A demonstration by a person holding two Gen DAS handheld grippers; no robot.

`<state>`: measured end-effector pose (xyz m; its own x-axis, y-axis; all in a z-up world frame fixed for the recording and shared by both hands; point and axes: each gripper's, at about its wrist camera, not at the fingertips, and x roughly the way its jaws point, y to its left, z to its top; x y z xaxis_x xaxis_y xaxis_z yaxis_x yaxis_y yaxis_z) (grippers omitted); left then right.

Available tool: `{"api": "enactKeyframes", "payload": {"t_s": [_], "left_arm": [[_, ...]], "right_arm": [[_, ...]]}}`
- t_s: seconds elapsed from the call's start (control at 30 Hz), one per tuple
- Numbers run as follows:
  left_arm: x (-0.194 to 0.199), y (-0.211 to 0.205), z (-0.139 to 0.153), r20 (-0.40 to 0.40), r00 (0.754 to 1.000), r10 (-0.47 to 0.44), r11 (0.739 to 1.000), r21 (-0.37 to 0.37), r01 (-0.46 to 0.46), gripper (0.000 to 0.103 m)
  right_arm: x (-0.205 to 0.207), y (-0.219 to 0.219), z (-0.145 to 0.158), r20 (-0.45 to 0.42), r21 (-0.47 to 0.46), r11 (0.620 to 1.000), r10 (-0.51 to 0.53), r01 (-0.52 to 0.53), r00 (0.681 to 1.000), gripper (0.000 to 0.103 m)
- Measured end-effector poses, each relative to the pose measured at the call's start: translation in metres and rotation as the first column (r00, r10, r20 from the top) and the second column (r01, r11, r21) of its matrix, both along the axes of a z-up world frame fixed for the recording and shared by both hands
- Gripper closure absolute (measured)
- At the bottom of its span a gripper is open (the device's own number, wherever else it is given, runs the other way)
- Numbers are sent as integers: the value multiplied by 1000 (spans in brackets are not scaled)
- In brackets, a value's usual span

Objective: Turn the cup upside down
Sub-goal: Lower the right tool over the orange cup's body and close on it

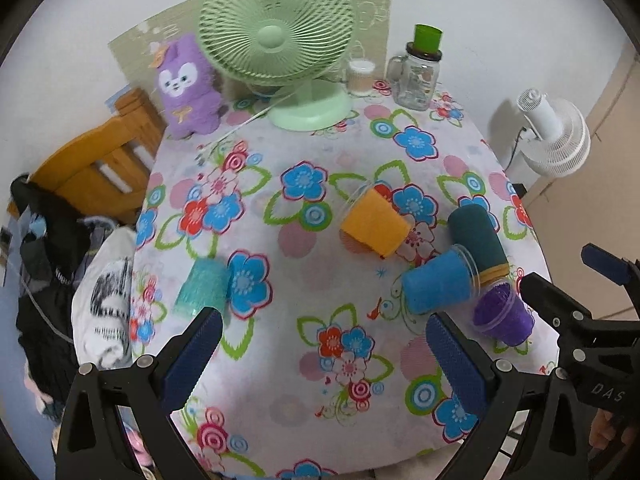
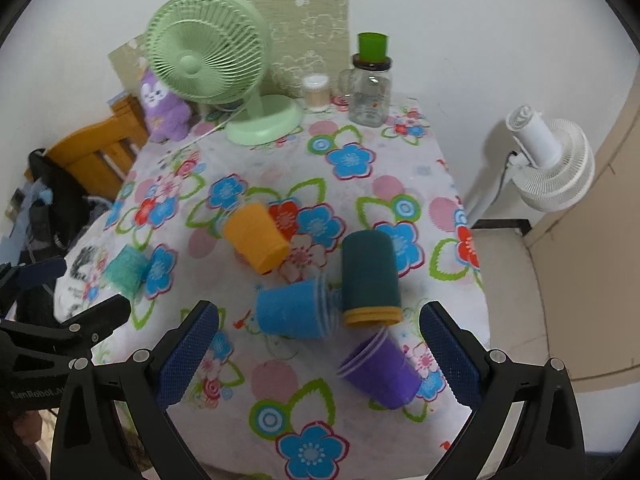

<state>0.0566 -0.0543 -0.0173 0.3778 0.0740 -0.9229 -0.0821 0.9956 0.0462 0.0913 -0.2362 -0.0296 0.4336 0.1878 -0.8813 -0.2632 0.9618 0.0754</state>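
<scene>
- The left claw [image 1: 322, 354] hangs above the near part of the bench [image 1: 280, 208], its blue-padded fingers wide apart with nothing between them.
- The right claw [image 2: 316, 354] is likewise spread wide and holds nothing; it sits above the near right part of the bench.
- Five cups lie on the flowered cloth.
- The teal cup [image 1: 202, 288] is off by itself at the left, just beyond the left claw's left finger; whether it stands mouth down or leans I cannot tell.
- The orange cup [image 1: 374, 222] lies on its side near the middle, clear rim toward the far left.
- The blue cup [image 2: 294, 310] lies on its side, its rim touching or just beside the dark green cup [image 2: 370, 276].
- The dark green cup lies on its side with its orange-edged mouth toward the near edge.
- The purple cup [image 2: 380, 372] lies tilted just beside that mouth, nearest the right claw's right finger.
- At the far edge stand a green fan [image 1: 276, 36], a purple plush [image 1: 188, 84], a small tub [image 1: 360, 76] and a glass jar [image 1: 416, 76].
- A white fan [image 2: 548, 164] stands off the bench to the right.
</scene>
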Motion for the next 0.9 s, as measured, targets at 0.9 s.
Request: {"api": "enactKeyframes", "payload": {"t_s": [0.9], "left_arm": [[116, -29, -95, -143, 940, -309, 949, 18, 315, 0]], "right_arm": [[93, 9, -72, -123, -62, 994, -95, 88, 988, 1]]}}
